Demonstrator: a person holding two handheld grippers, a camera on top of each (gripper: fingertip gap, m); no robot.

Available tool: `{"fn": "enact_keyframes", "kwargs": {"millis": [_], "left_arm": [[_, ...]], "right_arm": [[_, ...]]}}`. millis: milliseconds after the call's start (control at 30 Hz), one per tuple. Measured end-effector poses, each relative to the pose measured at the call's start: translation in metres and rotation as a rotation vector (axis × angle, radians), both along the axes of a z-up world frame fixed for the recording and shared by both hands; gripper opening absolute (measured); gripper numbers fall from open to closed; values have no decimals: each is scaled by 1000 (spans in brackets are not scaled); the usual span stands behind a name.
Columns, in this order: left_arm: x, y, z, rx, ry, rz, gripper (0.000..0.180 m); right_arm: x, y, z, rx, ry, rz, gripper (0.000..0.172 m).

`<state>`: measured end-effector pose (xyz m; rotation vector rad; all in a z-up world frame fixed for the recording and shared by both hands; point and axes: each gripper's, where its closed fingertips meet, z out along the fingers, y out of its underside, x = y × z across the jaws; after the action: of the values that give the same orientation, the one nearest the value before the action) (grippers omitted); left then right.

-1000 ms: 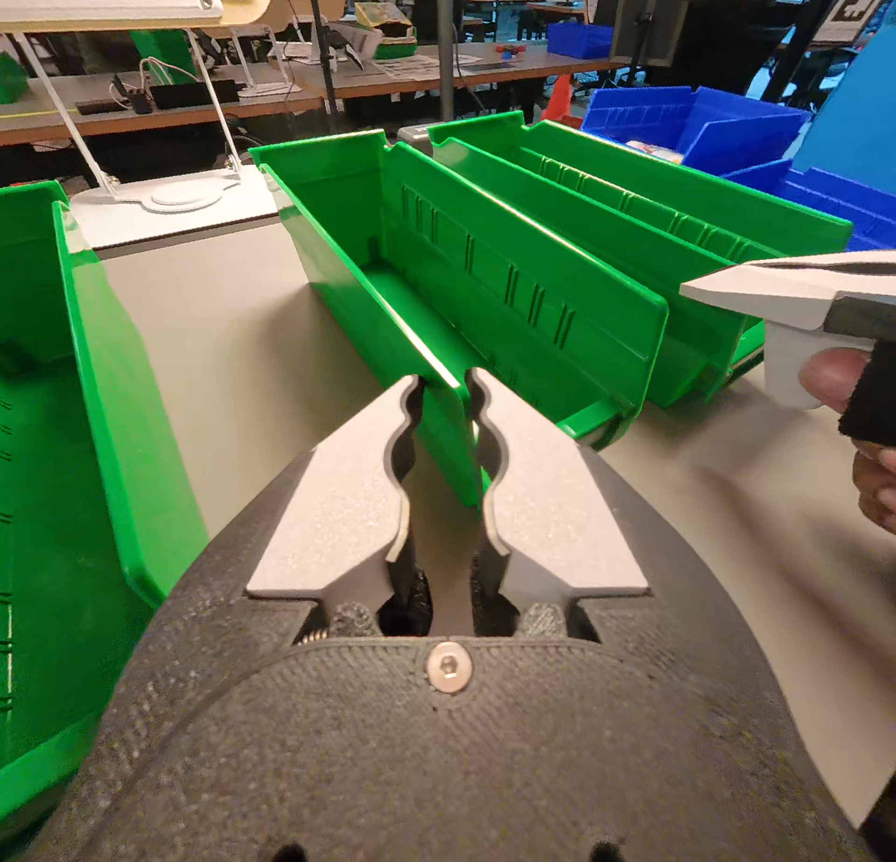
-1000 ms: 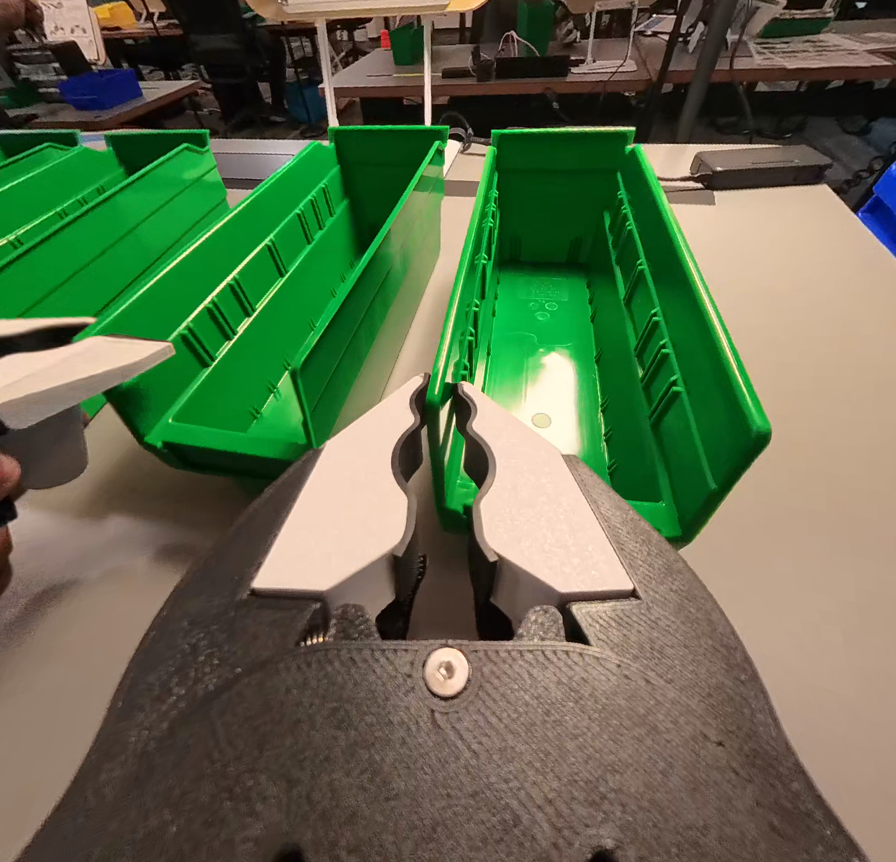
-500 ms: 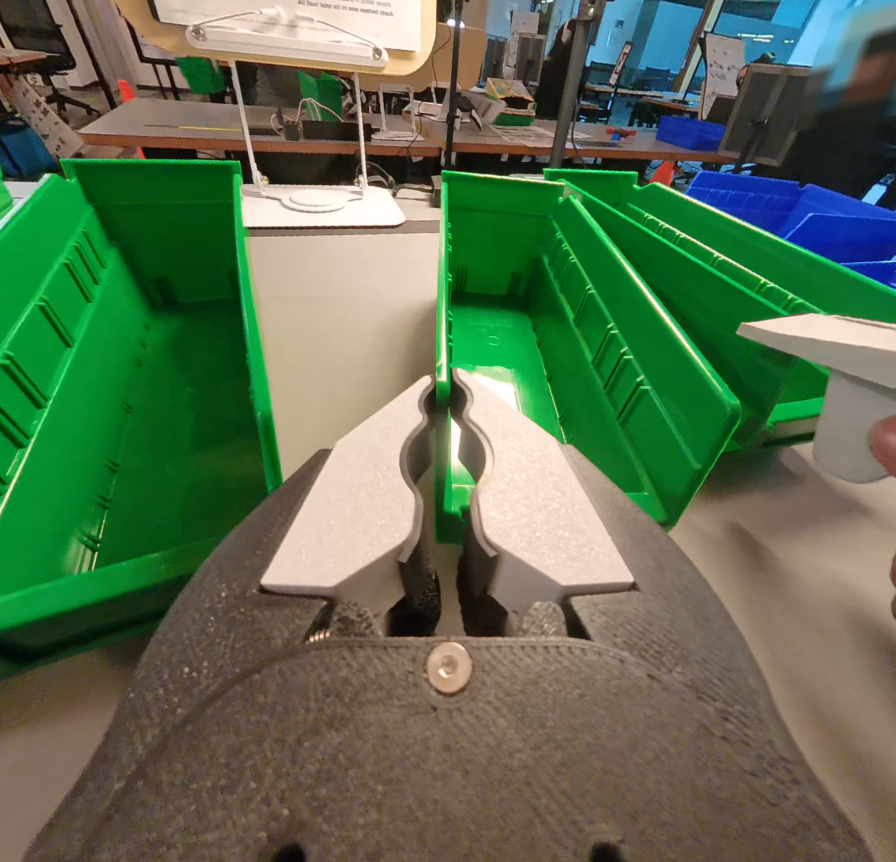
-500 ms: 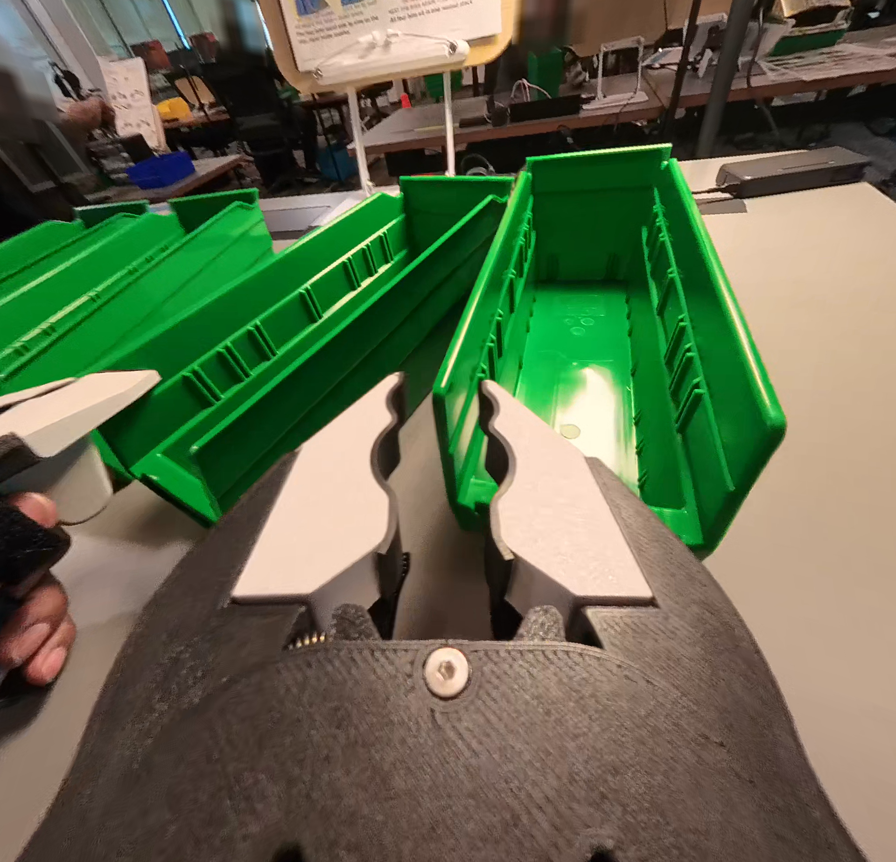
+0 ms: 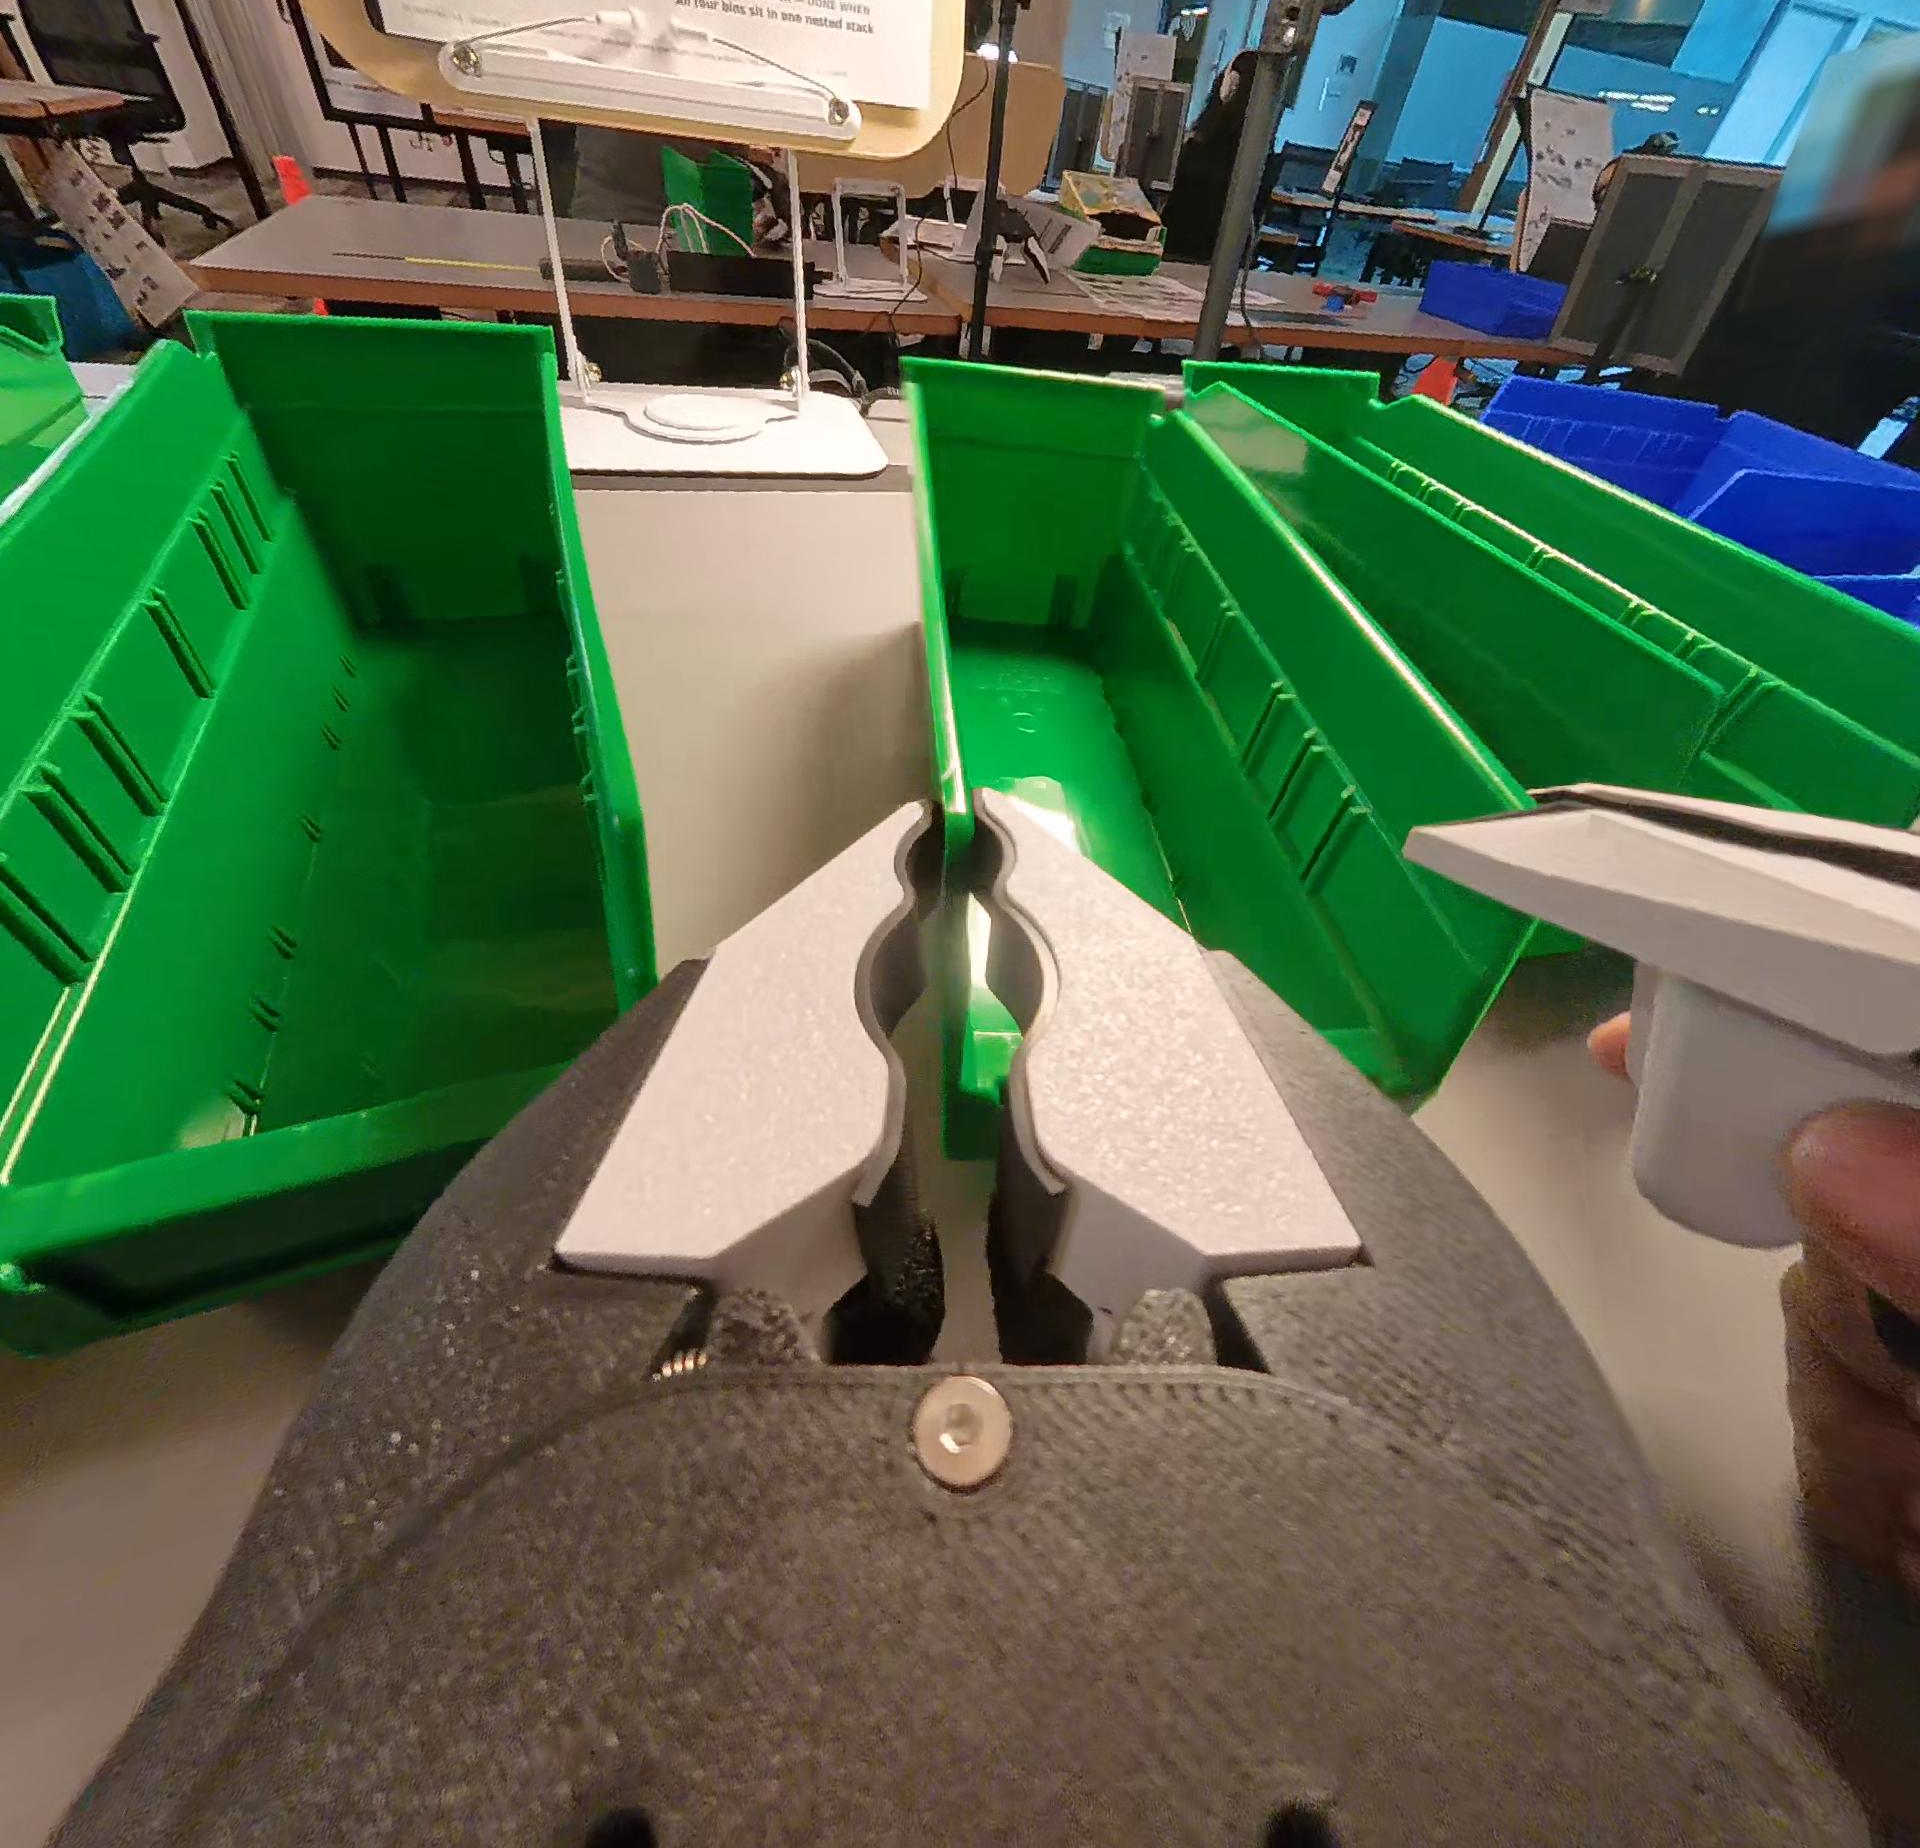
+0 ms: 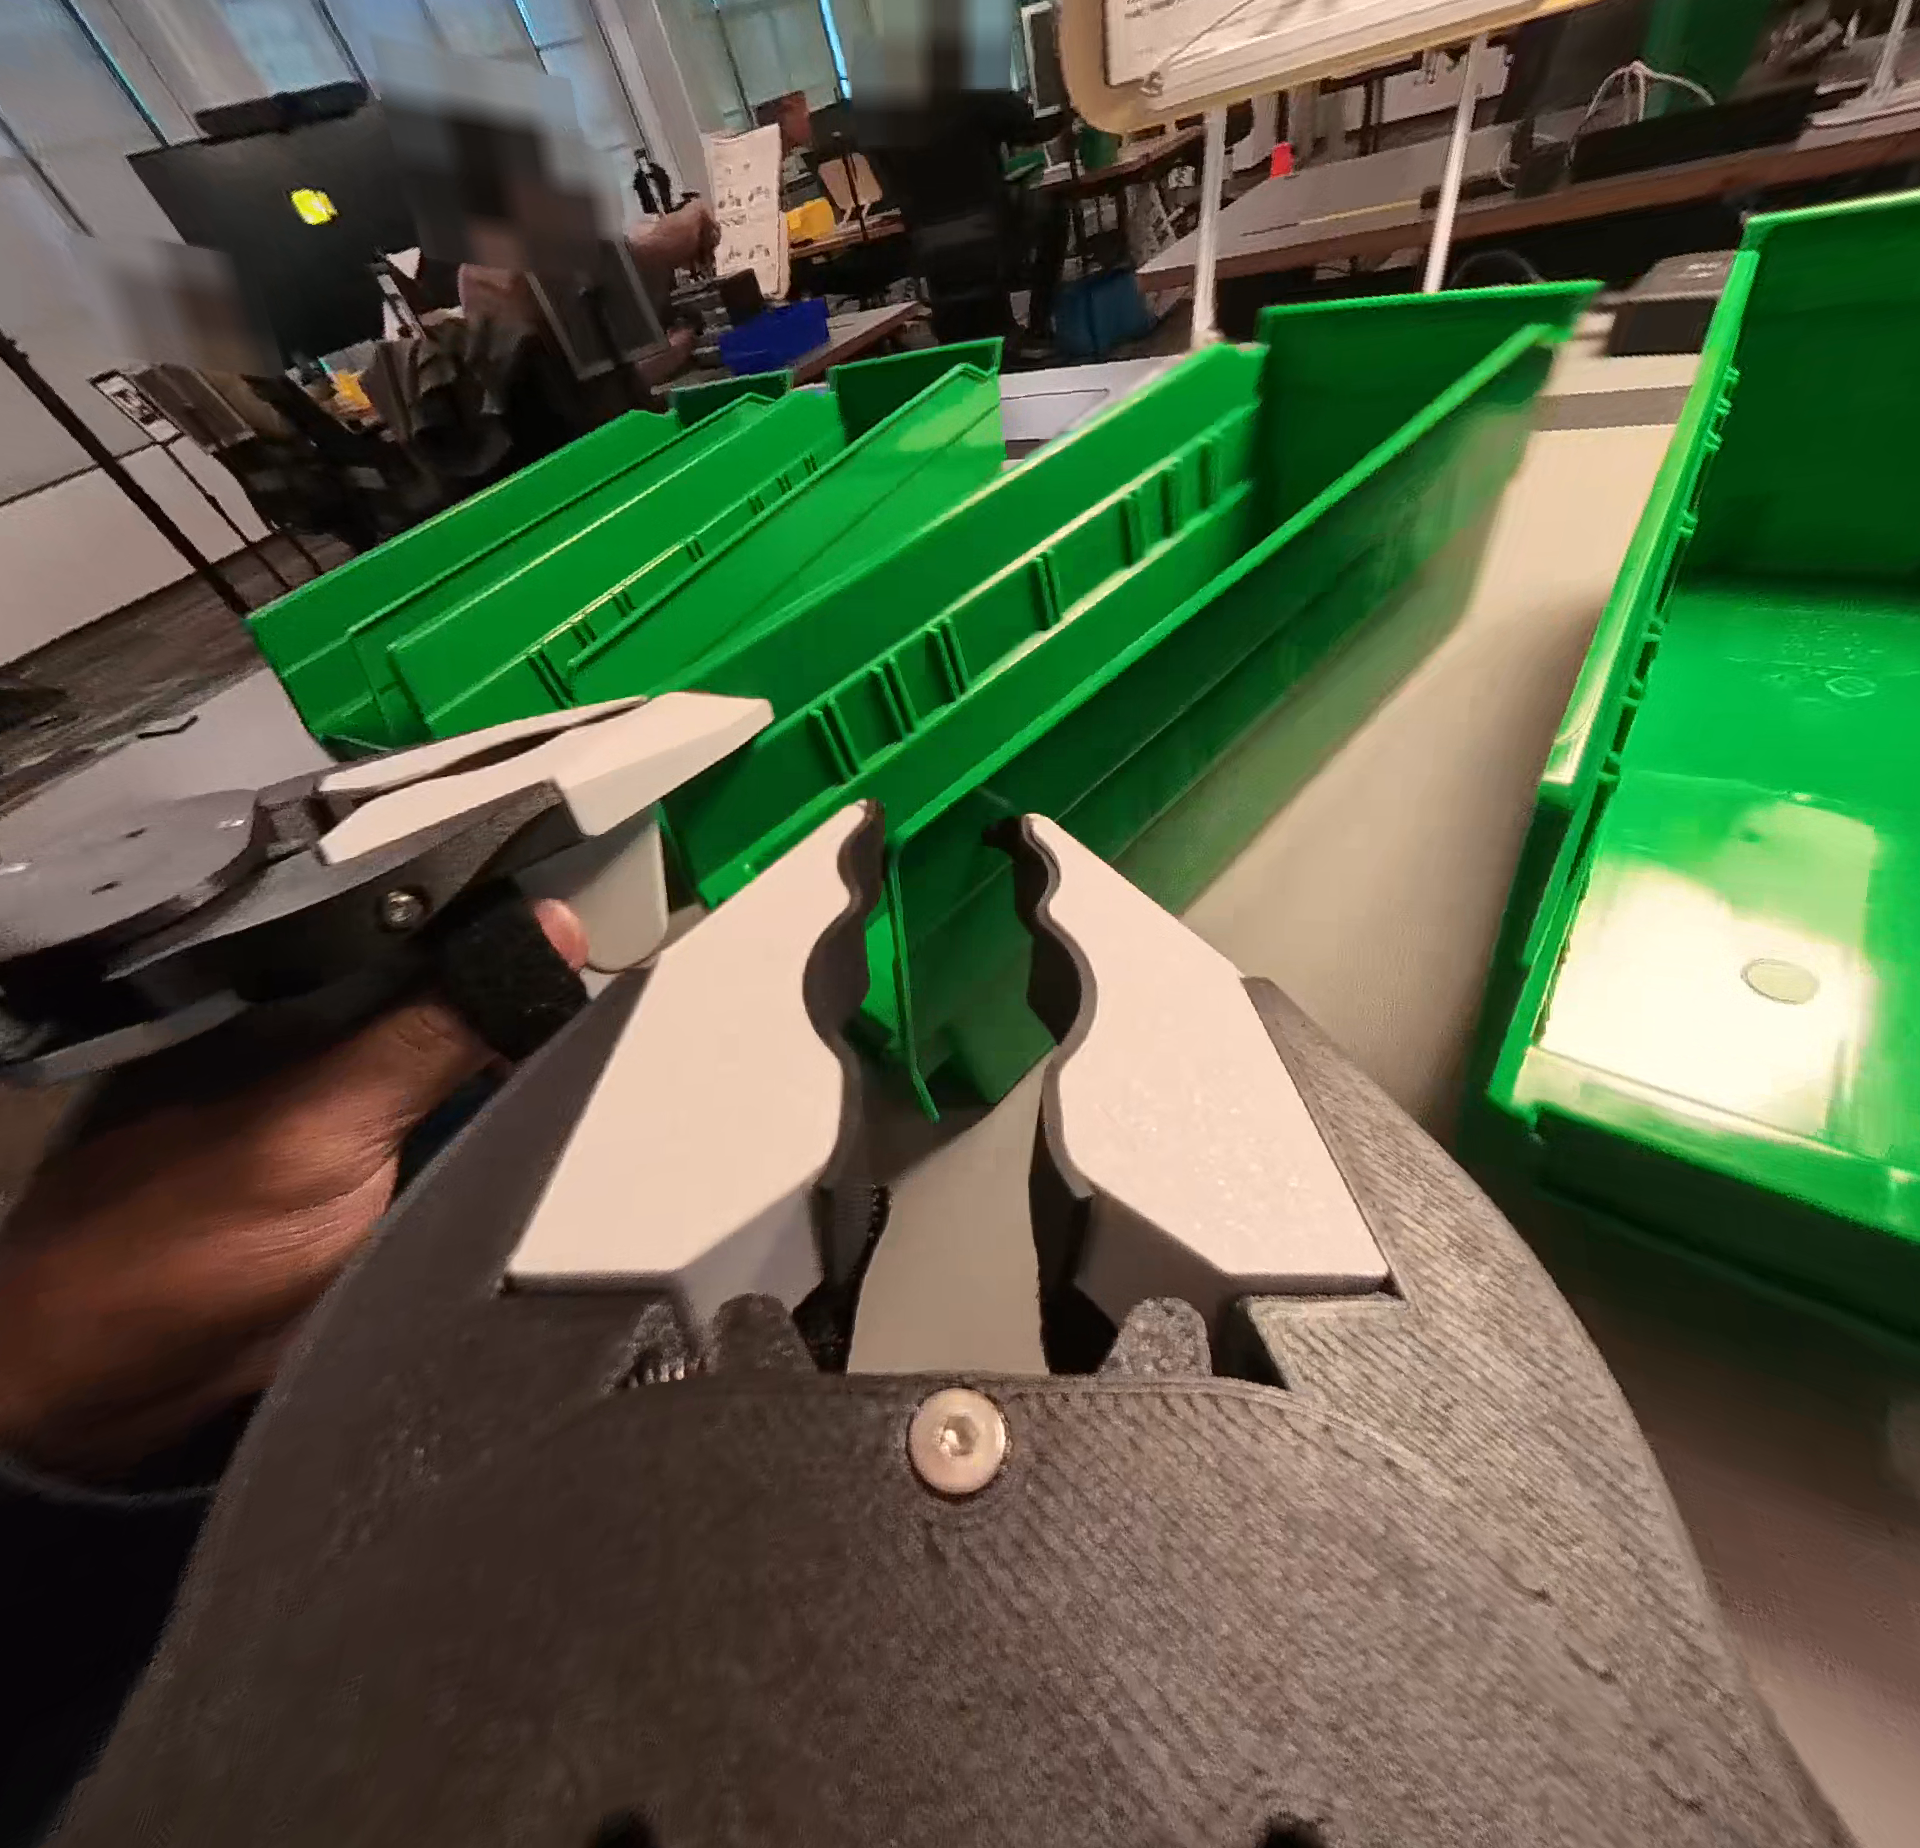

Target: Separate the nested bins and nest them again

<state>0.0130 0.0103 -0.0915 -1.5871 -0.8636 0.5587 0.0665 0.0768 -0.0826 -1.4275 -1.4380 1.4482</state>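
Across the grey desk [image 5: 748, 655], a row of long green bins with open tops up. At the left of the left wrist view, a single wide bin [image 5: 312, 811]. Next to it, with bare desk between, the gripped bin [image 5: 1039, 718]. Right of that, a nested pair [image 5: 1455, 593], one wall tucked inside another. Farther back, blue bins [image 5: 1714, 468] and a white stand [image 5: 717, 427].

Judging by this layout, partway through the separating: some bins alone, some stacked.

Left gripper [image 5: 956, 832]: jaws narrow, pinched onto the upright left wall of the gripped bin near its front end, pads pressing the thin rim from both sides. Right gripper [image 6: 951, 832]: jaws parted, straddling the near end of a green wall [image 6: 935, 967], left pad close beside it, right pad clear of it, so nothing held. Cannot tell whether that wall belongs to the gripped bin.

Probably thin moulded plastic: light to lift, fairly stiff along the ribbed long walls, springy at the top edge. Glossy too, so likely to slip in a shallow pinch.

Best taken deep on the upper rim of a long wall, near the front. Better with one gripper on each long wall, to keep the bin level and stop it swinging. Worth lowering squarely when nesting again, since tapered walls may wedge if tilted.
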Motion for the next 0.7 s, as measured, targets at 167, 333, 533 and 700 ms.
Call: {"fn": "enact_keyframes", "kwargs": {"millis": [167,333,533,700], "left_arm": [[-4,6,0,-16,15,-4,7],[-11,7,0,-4,4,-19,7],[13,4,11,52,-20,-133,34],[29,-52,45,54,17,-195,62]], "right_arm": [[-15,13,1,53,-8,-81,13],[-19,13,1,42,2,-93,14],[-12,18,3,25,15,-96,29],[22,26,5,24,38,-98,42]]}}
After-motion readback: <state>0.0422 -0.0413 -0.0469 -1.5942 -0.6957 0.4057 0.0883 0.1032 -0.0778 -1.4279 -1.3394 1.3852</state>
